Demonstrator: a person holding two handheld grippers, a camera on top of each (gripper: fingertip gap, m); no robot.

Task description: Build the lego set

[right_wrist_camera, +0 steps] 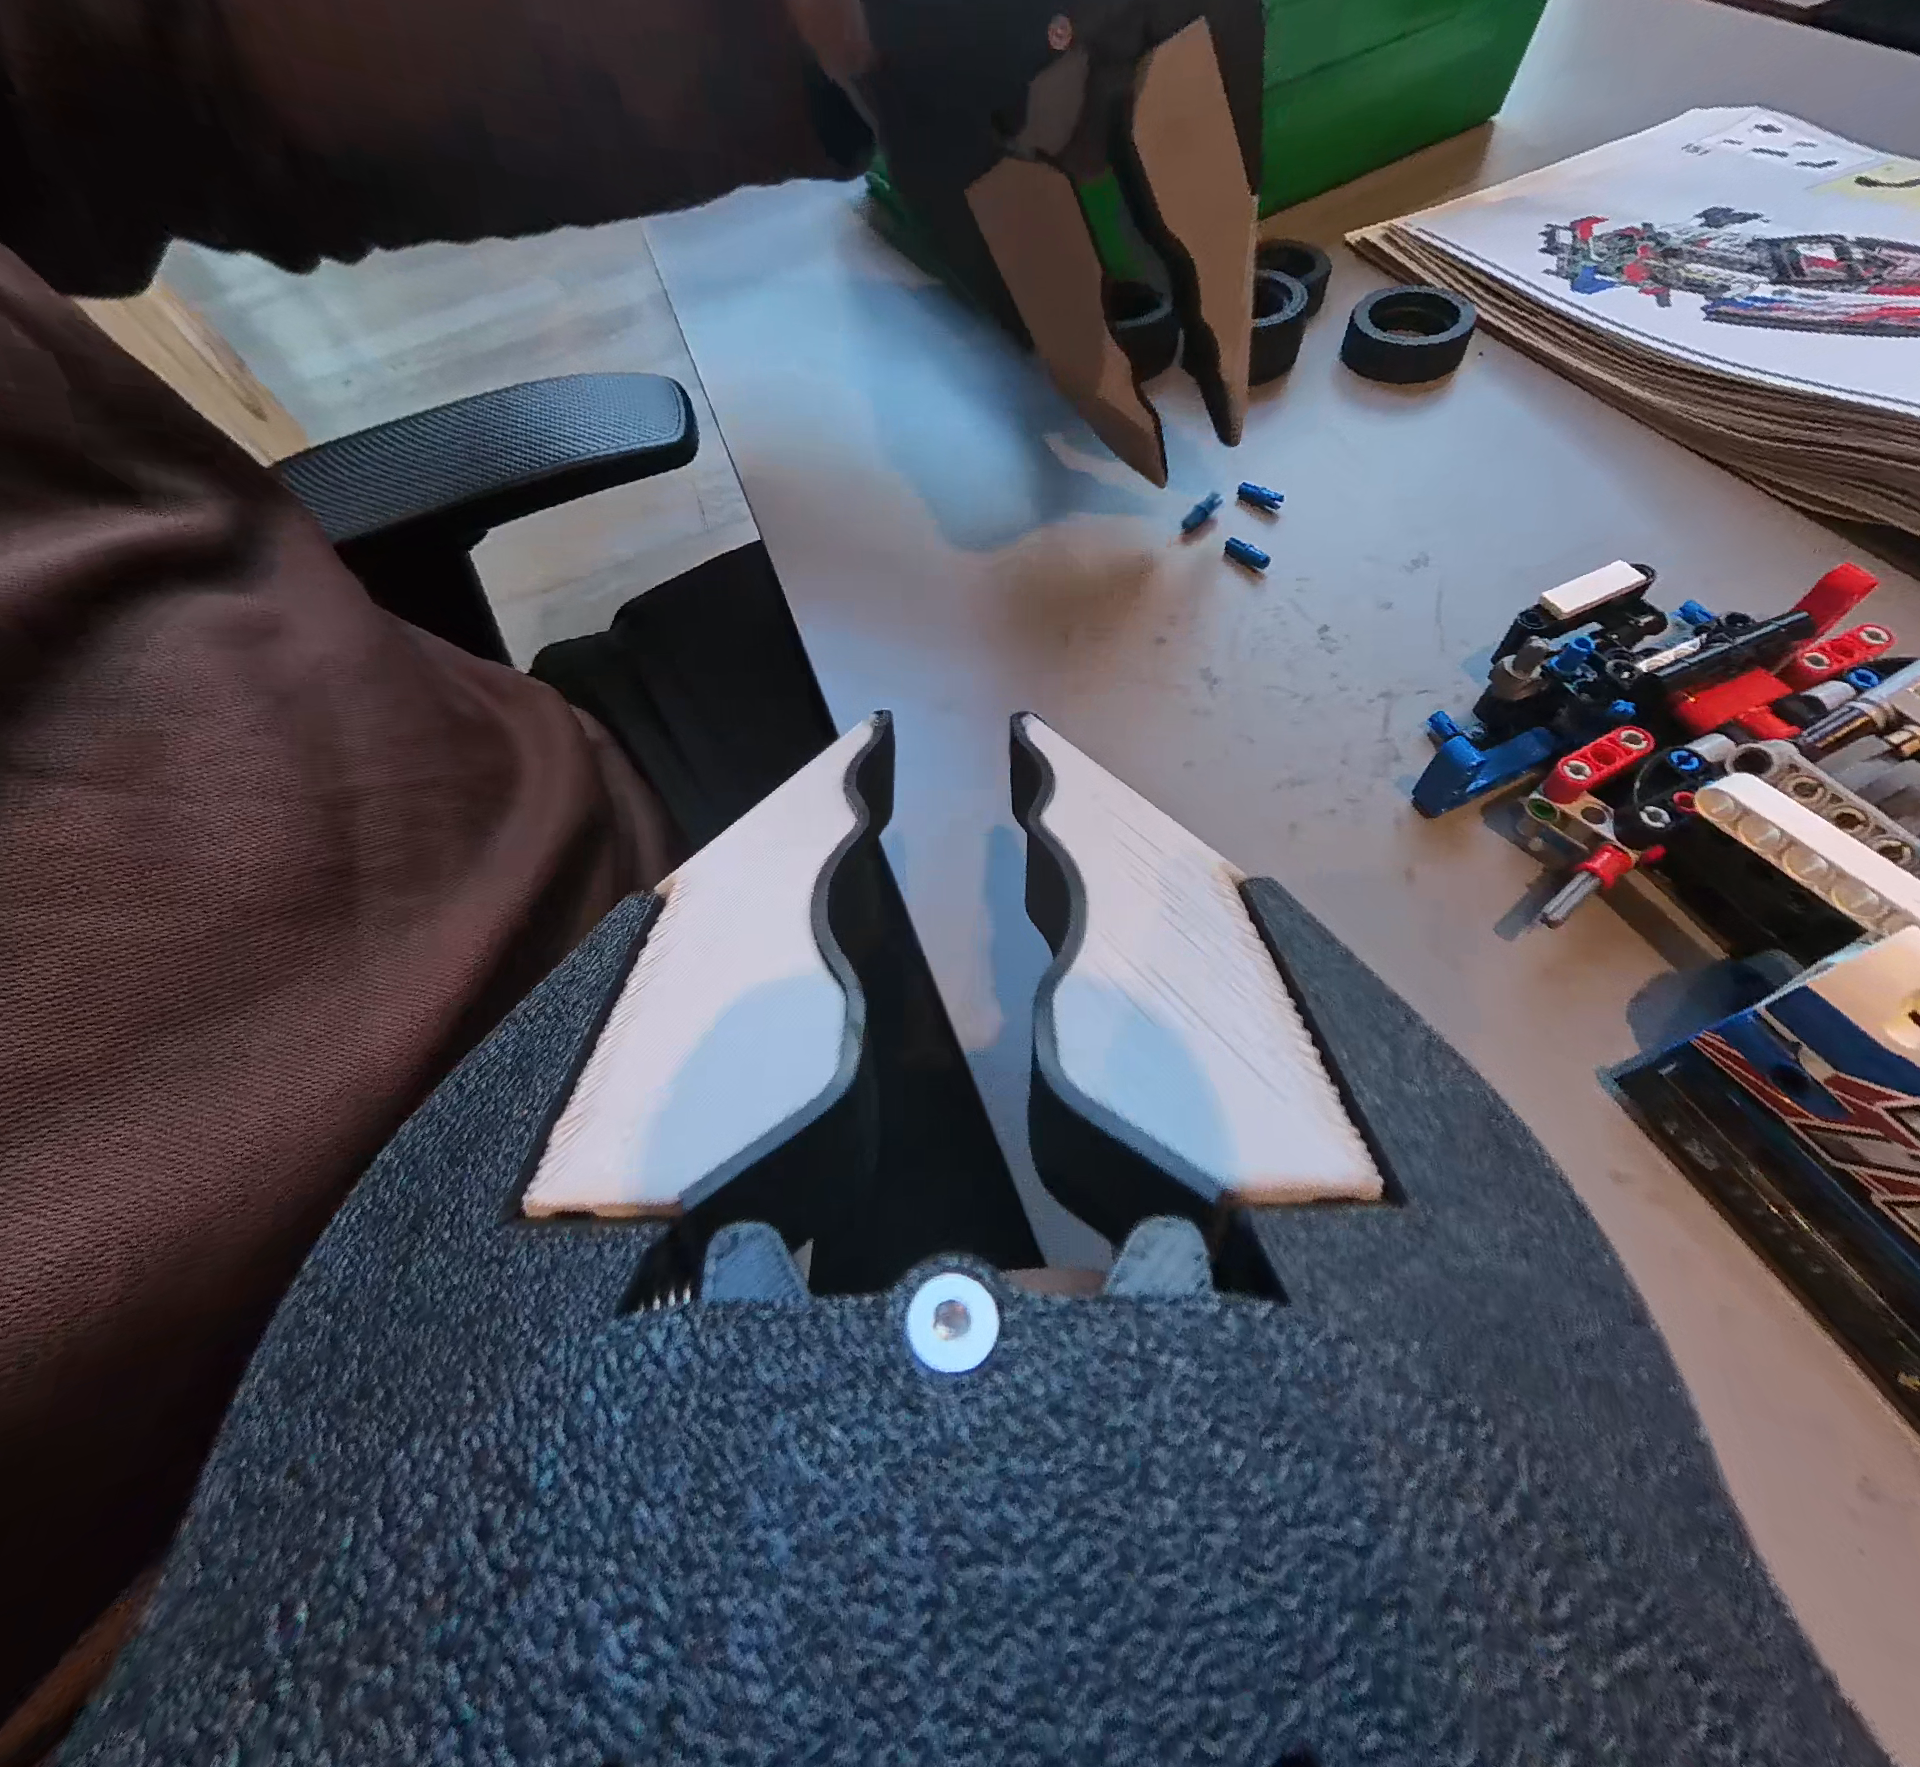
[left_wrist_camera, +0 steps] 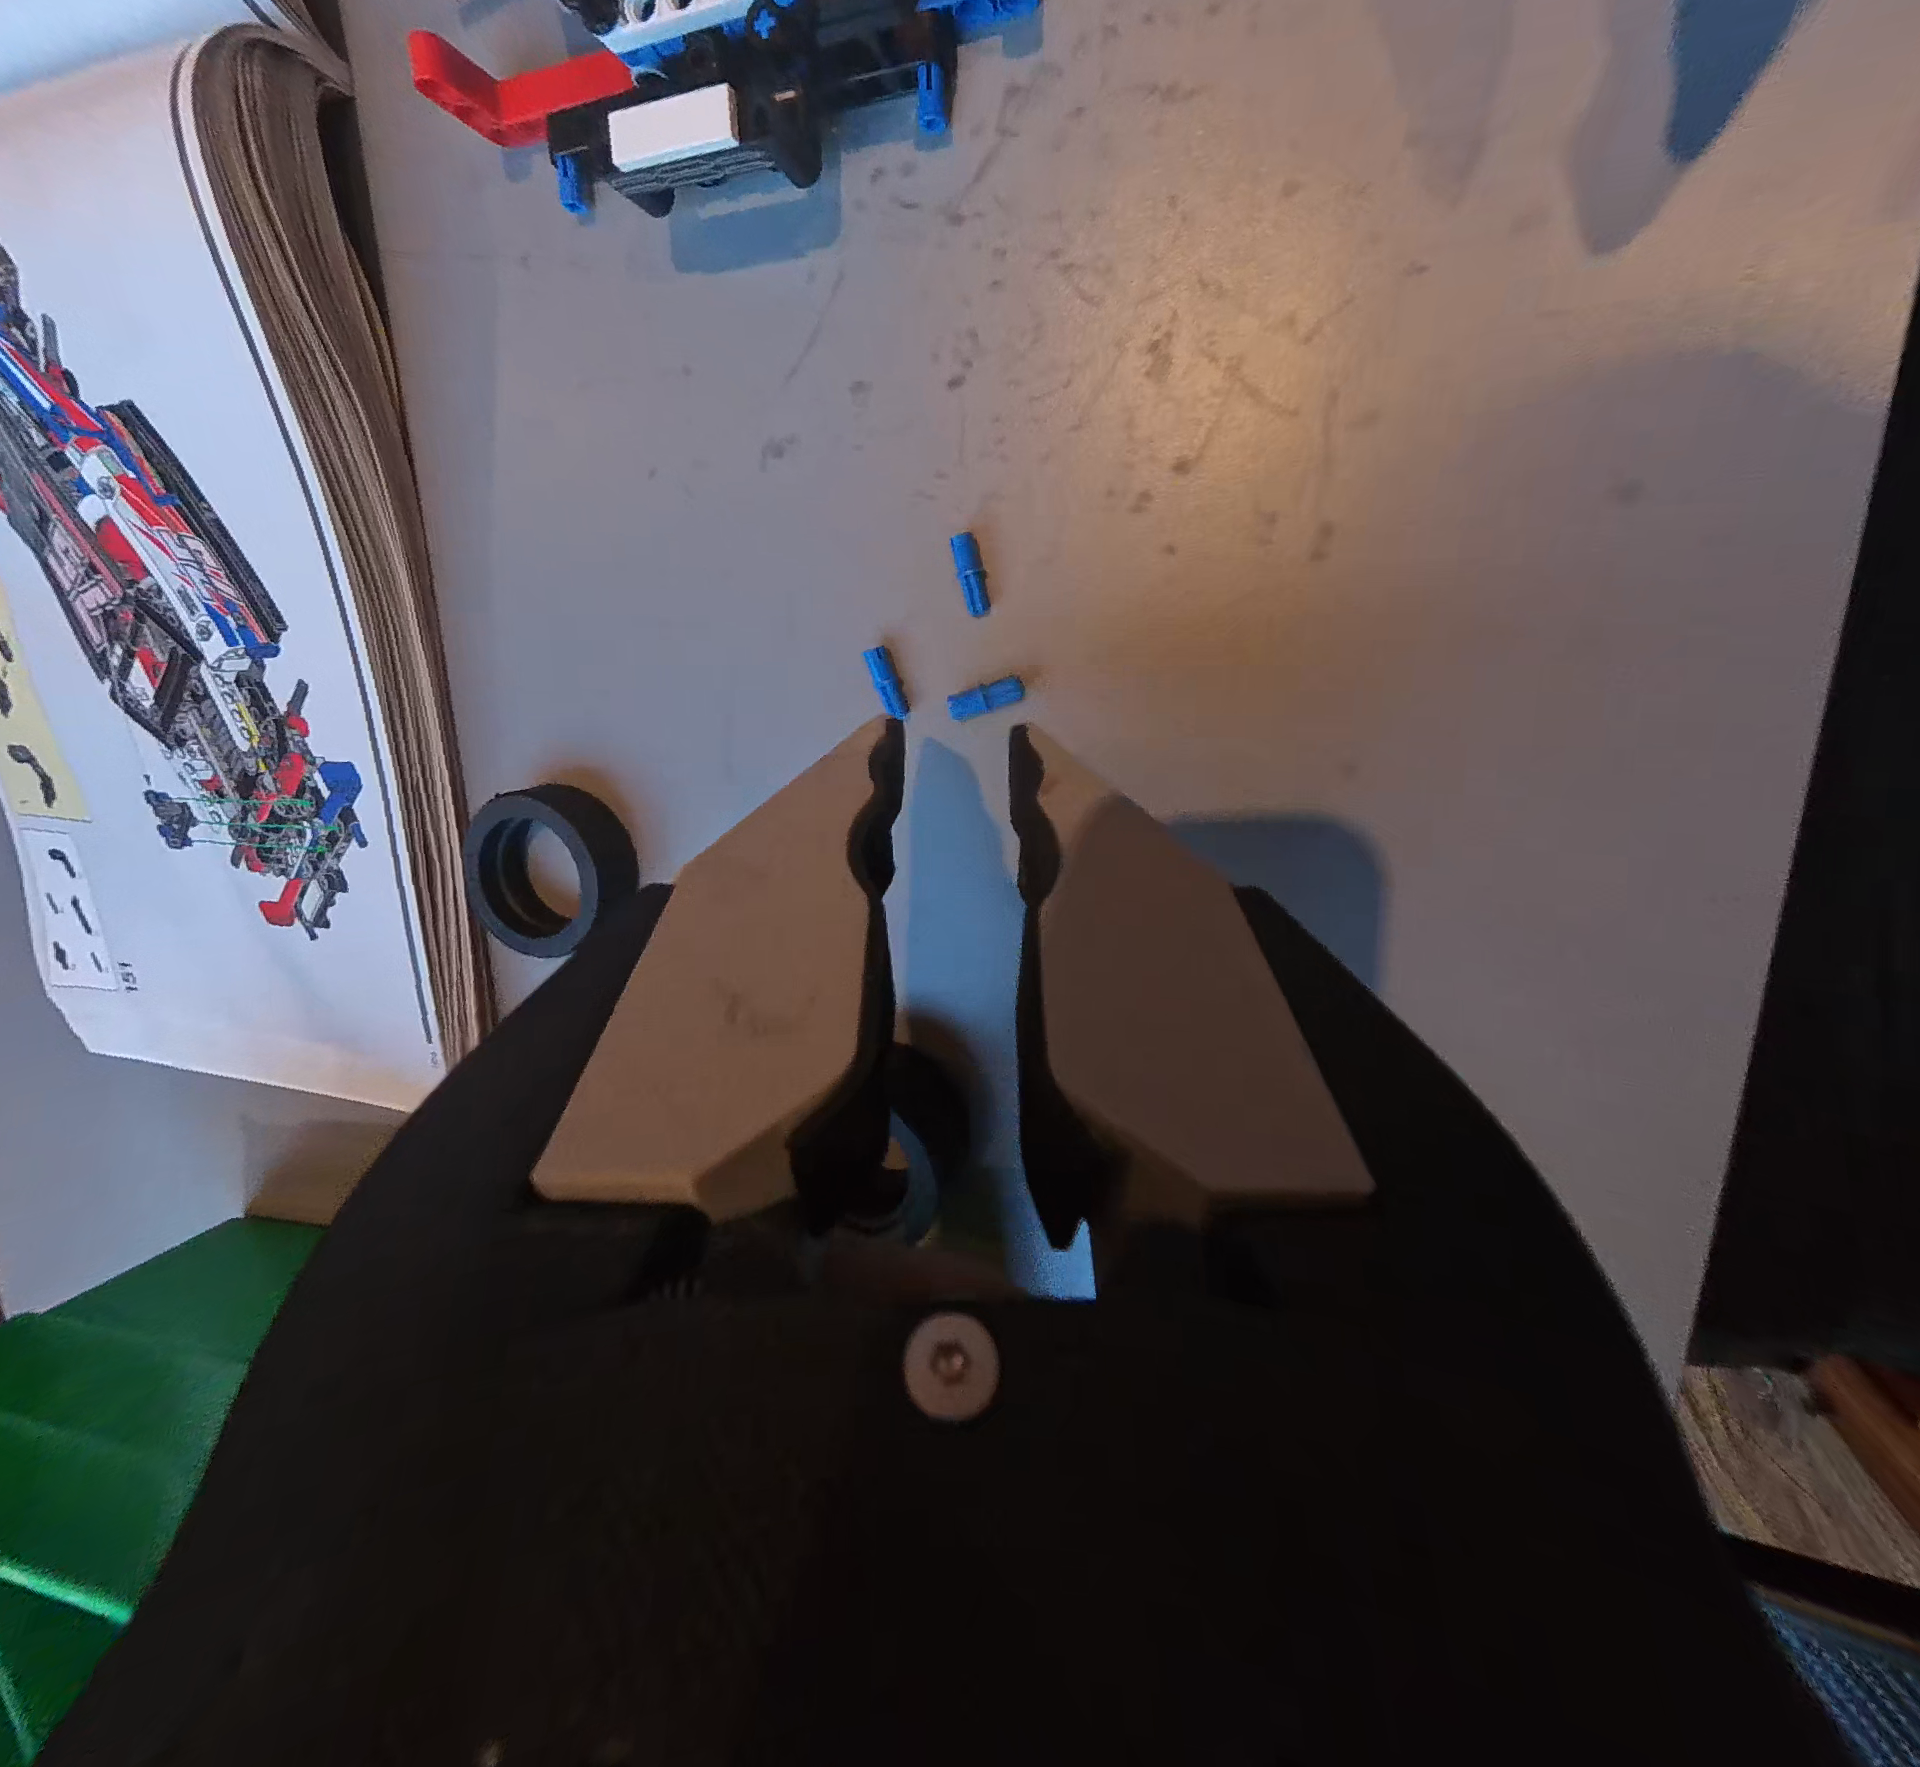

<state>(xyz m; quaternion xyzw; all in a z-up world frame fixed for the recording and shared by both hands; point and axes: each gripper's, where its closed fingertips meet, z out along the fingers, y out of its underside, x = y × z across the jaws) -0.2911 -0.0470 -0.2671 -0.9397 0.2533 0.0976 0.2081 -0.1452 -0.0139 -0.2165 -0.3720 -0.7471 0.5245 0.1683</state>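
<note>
Left tool (left_wrist_camera: pixel 956 728) open and empty, tips just short of three blue pins (left_wrist_camera: pixel 971 574) lying loose on the grey surface (left_wrist_camera: pixel 1299 387). Right tool (right_wrist_camera: pixel 951 728) also open, empty, well apart from them. Partly built lego model (left_wrist_camera: pixel 717 24), black frame with red, blue, white beams, sits beyond the pins. Black tyres (right_wrist_camera: pixel 1408 332): four, maybe; one half hidden. One instruction booklet (left_wrist_camera: pixel 156 574) open at left.

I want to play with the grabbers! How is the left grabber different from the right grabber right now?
The left gripper hangs right over three small blue pins on the table; the right gripper waits farther back, over the table edge. The left gripper's fingers look tan in shadow; the right gripper's fingers look white. Both are open and hold nothing.
</note>
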